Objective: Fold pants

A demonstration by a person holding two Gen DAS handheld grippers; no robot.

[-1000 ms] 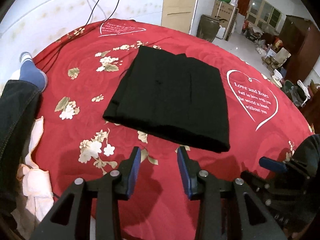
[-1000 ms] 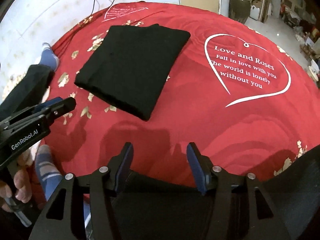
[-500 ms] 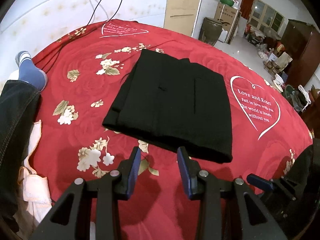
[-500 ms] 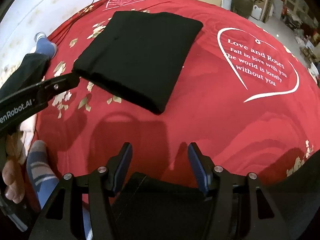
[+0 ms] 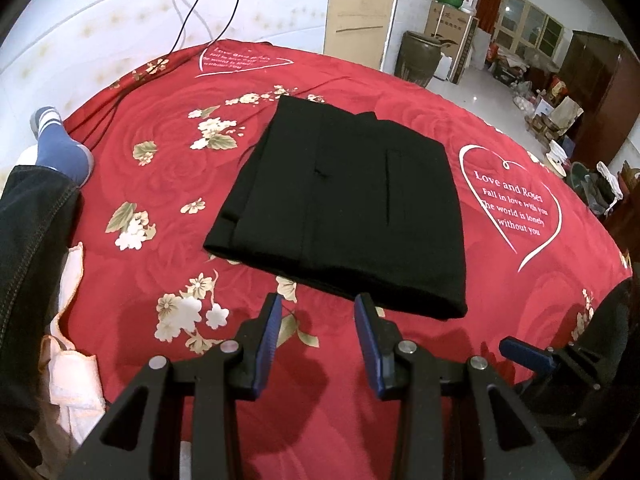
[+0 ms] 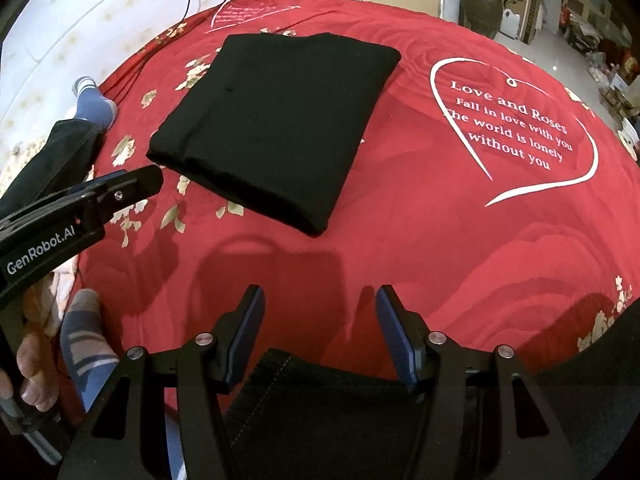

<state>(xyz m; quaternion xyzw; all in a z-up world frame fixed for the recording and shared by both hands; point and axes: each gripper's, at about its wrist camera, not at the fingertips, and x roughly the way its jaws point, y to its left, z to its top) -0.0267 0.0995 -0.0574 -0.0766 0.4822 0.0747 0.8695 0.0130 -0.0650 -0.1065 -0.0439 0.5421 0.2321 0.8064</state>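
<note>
Nearest the cameras, both grippers hang above the near edge of the bed with nothing in them. The left gripper (image 5: pixel 318 304) has its blue-padded tongs apart over bare bedspread, just short of the pants' near fold. The right gripper (image 6: pixel 320 300) also has its tongs apart and empty, over plain red cloth; below it a denim-clad leg (image 6: pixel 328 400) of the person fills the bottom of that view, which suggests the person sits or kneels at this edge. In the right wrist view the left tool reaches in from the left side, a hand (image 6: pixel 28 364) wrapped round its handle, beside a striped sock (image 6: pixel 86 340).

Beyond the tongs, the black pants (image 5: pixel 344 208) lie flat on the red bedspread (image 5: pixel 168 184) roughly in the middle of the bed, folded into a compact, near-square packet with stacked layers showing along its left side and a rounded fold facing the grippers. Neither gripper touches it. Judging by that tidy shape and the empty tongs held clear, the folding looks finished or nearly so.

To the packet's right is a white heart with lettering (image 5: pixel 512 208); to its left, printed flowers and another socked foot (image 5: pixel 60 148) at the left edge. At the far edge, black cables (image 5: pixel 200 8) trail off the bed; a dark jar (image 5: pixel 420 56) stands on the floor beyond.
</note>
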